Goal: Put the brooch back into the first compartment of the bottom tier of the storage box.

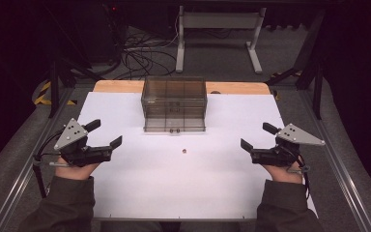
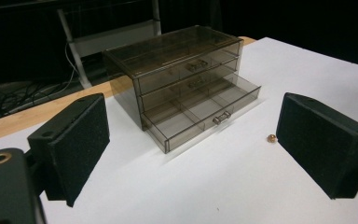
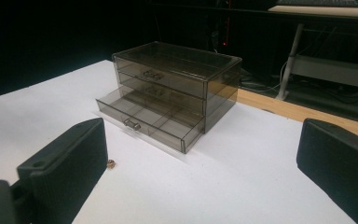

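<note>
Small brass-coloured nut (image 1: 184, 151) is seen lying loose on the white-covered table (image 1: 140, 193), just in front of the smoky translucent plastic three-drawer organiser (image 1: 175, 104). Bottom drawer (image 2: 205, 114) is already pulled out; upper two are closed. Left tool (image 1: 107, 135) and right tool (image 1: 254, 137) are held wide, empty, well apart from the nut. Judged: drawer opened, nut not yet picked or stowed.

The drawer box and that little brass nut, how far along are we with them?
Done: the bottom drawer of the smoky drawer box is already pulled open. In hand: nothing; the left gripper and right gripper hover open at either side. Left: the small brass nut lies on the white sheet before the drawer, probably to be dropped in, then the drawer shut.
</note>
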### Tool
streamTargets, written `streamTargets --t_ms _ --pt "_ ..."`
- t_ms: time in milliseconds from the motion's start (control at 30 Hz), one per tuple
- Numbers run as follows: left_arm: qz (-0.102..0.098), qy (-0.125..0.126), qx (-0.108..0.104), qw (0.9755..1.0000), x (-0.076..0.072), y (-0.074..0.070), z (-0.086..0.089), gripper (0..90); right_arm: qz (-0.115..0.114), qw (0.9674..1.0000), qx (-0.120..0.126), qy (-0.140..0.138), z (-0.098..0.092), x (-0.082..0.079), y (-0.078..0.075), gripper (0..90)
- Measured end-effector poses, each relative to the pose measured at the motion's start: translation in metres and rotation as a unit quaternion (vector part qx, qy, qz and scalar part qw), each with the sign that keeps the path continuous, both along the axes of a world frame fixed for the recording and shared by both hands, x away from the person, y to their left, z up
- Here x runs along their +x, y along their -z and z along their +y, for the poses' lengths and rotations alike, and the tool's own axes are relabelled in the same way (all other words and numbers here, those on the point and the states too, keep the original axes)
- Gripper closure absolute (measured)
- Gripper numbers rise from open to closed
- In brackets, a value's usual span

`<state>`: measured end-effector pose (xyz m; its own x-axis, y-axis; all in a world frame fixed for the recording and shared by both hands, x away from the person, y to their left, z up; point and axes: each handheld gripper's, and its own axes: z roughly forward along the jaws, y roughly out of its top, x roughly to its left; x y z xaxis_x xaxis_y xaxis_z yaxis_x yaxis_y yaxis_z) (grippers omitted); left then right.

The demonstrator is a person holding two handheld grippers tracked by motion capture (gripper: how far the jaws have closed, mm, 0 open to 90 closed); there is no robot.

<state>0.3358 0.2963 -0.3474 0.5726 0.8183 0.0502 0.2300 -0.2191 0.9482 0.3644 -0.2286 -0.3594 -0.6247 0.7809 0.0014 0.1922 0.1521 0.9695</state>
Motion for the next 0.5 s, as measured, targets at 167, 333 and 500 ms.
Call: streamTargets --t_ms 167,333,500 --pt "0.001 0.003 0.005 1.0000 0.001 0.002 -0.005 10.8 0.000 1.0000 0.000 -0.001 0.001 -0.001 -0.001 2.4" --pt "0.006 0.003 0.006 1.0000 0.002 0.004 -0.009 11.5 -0.002 1.0000 0.000 -0.001 0.001 -0.001 -0.001 2.4" --pt "0.010 0.010 0.015 0.9998 0.004 0.007 -0.015 14.2 -0.002 1.0000 0.000 0.000 0.001 -0.001 -0.001 2.4"
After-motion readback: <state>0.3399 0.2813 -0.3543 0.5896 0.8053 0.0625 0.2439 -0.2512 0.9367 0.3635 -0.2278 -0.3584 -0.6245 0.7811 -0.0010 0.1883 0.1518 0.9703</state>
